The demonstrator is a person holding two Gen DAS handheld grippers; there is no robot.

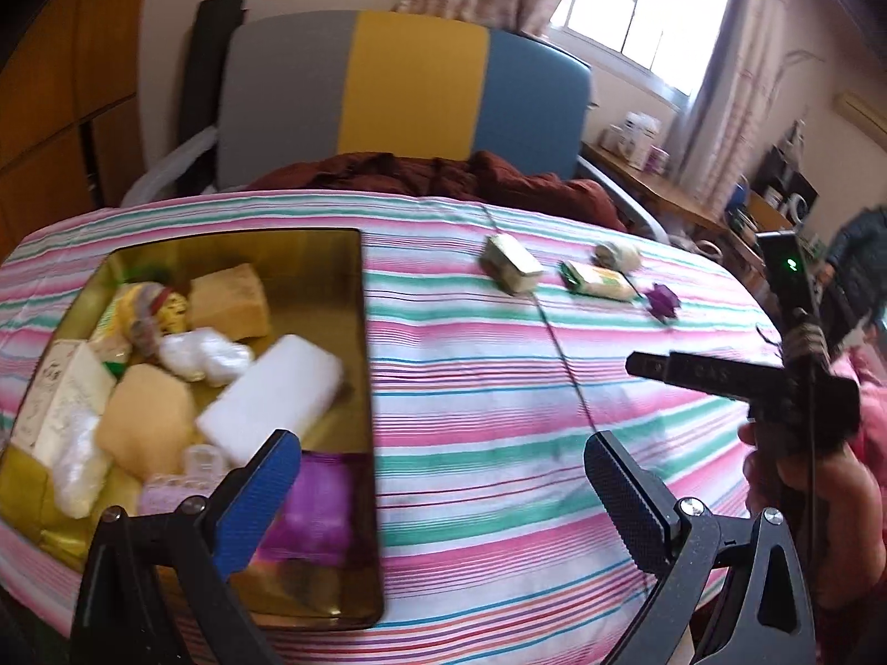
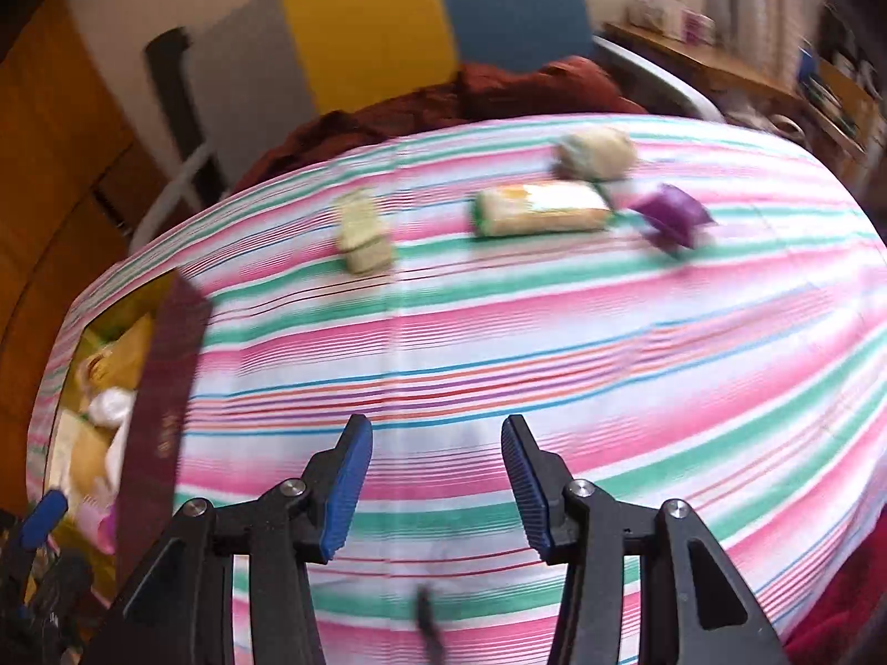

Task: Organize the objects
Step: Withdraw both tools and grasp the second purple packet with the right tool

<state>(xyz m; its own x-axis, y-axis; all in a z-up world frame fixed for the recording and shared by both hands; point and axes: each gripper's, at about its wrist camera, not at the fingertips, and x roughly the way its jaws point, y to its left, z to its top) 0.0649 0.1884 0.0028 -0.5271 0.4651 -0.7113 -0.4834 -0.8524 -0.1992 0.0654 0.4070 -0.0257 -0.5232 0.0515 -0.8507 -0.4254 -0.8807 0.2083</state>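
I am holding both grippers, left (image 1: 443, 493) and right (image 2: 435, 476), released and empty; blurred travel risks overshooting the packet (image 2: 540, 209) near the bed's far edge.

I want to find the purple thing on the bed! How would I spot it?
Look at the striped cloth, away from the gold box. Four loose things lie in a far cluster. The purple packet sits at its right end, beside the long yellow-green packet; it alone is purple.
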